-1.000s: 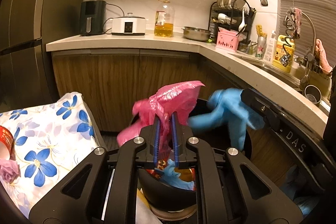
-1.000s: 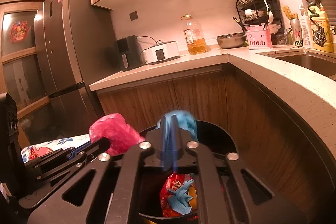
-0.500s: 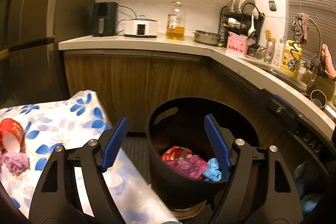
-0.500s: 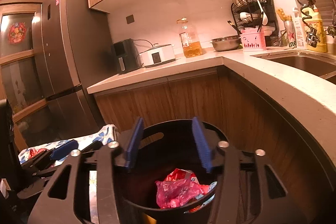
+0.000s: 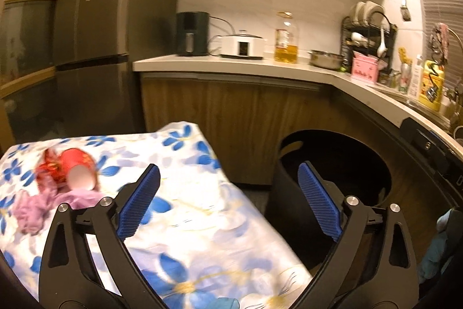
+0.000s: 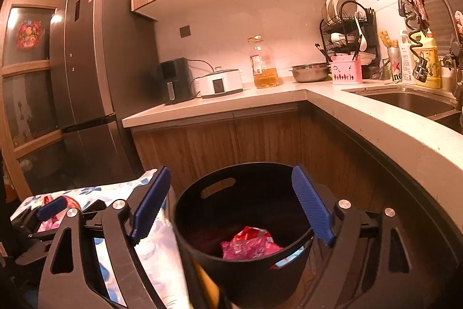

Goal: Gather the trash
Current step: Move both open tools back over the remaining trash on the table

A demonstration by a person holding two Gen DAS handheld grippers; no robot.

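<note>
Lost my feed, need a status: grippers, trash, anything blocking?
Left gripper and right gripper open, jaws just opened, empty. Pink bag in black bin. Red cup on flowered cloth. Nothing blocking.

Red cup and purple scrap on the flowered cloth blurred by motion, bin contents partly hidden behind its rim, blue glove cut off at right edge
</note>
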